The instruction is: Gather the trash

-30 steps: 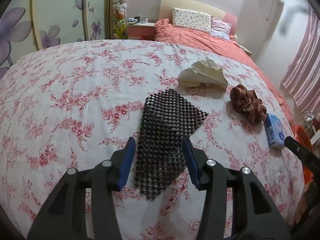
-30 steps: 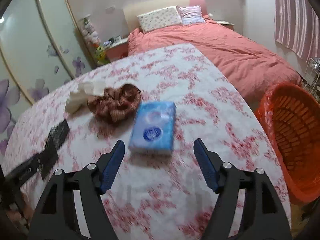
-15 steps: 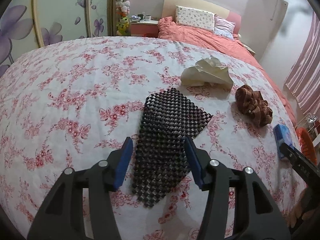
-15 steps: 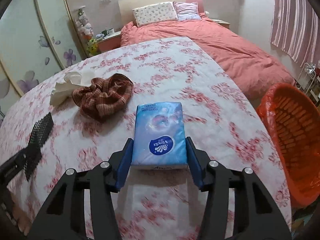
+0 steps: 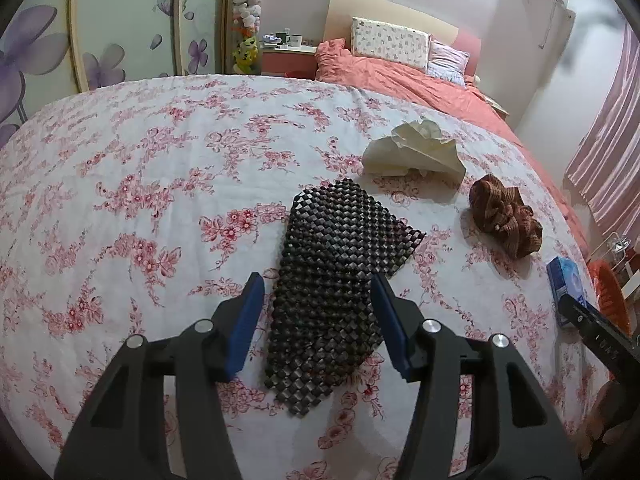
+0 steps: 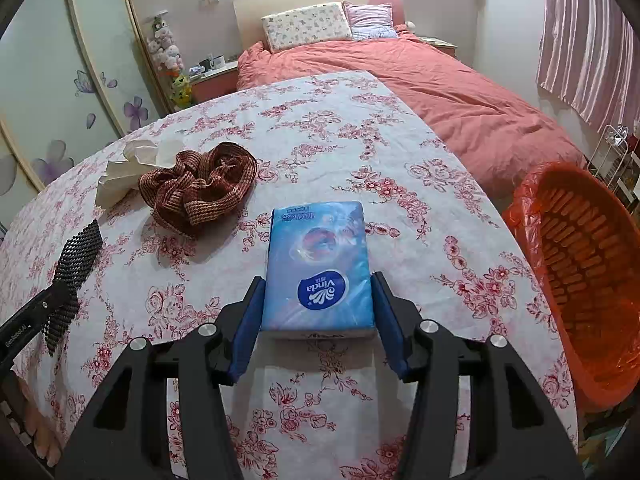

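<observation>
Blue tissue pack reads "Vinda"; right tongs clamp it.

We see soft, even indoor light, faint shadows beside objects, sharp focus, strong fisheye bending, dark vignette at corners.

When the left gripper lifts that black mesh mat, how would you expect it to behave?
Probably floppy: the black mesh mat lies flat and follows the tablecloth. Likely light, being open weave. It extends beyond the left gripper, so its ends may droop.
</observation>
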### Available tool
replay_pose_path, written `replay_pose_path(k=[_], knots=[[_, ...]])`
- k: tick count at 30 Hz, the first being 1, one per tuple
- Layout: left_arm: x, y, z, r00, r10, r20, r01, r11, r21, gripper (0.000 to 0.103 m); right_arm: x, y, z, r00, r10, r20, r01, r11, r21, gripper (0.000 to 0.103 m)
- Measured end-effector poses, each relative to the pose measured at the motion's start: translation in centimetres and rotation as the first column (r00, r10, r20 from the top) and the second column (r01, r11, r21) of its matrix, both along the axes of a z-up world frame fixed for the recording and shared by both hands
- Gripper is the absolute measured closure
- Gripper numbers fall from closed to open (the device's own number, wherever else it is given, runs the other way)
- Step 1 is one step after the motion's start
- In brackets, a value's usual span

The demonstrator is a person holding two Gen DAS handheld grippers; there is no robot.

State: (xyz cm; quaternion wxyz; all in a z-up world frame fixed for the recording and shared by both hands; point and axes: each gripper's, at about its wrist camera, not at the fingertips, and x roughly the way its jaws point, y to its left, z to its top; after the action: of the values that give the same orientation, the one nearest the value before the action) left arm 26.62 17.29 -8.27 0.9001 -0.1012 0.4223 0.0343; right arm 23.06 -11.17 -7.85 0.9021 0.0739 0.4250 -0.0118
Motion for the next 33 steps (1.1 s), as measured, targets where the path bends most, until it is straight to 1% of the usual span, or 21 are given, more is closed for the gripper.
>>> replay_pose_path(k=[4, 8, 28, 30, 31, 33], knots=[[-0.1, 0.2, 0.0, 1.000, 0.002, 0.005, -0.002, 1.000, -0.017, 0.047, -0.1, -0.1, -0.1, 1.000, -0.001, 0.001, 0.001, 1.000, 0.007, 0.050], [0.0, 0.1, 0.0, 1.000, -0.006, 0.004, 0.006, 1.000, -0.018, 0.043, 0.0, -0.1, -0.1, 1.000, -0.001, 0.001, 0.001, 1.000, 0.008, 0.049], [0.0, 0.1, 0.0, 1.000, -0.006, 0.004, 0.006, 1.000, -0.016, 0.043, -0.1, -0.1, -0.1, 1.000, 0.000, 0.004, 0.000, 1.000, 0.020, 0.049], [0.1, -0.2, 0.0, 1.000, -0.010, -0.005, 0.010, 1.000, 0.006, 0.042, -0.2, -0.1, -0.1, 1.000, 0.000, 0.004, 0.000, 1.000, 0.019, 0.049], [0.3, -0.9, -0.1, 1.000, -0.014, -0.020, 0.015, 0.998, 0.053, 0.042, -0.1, 0.0, -0.1, 1.000, 0.001, 0.002, -0.001, 1.000, 0.015, 0.048], [0.7, -1.9, -0.2, 0.999, -0.028, -0.044, 0.033, 0.992, 0.122, 0.041, -0.1, 0.4, -0.1, 1.000, 0.002, -0.001, -0.002, 1.000, -0.005, 0.048]])
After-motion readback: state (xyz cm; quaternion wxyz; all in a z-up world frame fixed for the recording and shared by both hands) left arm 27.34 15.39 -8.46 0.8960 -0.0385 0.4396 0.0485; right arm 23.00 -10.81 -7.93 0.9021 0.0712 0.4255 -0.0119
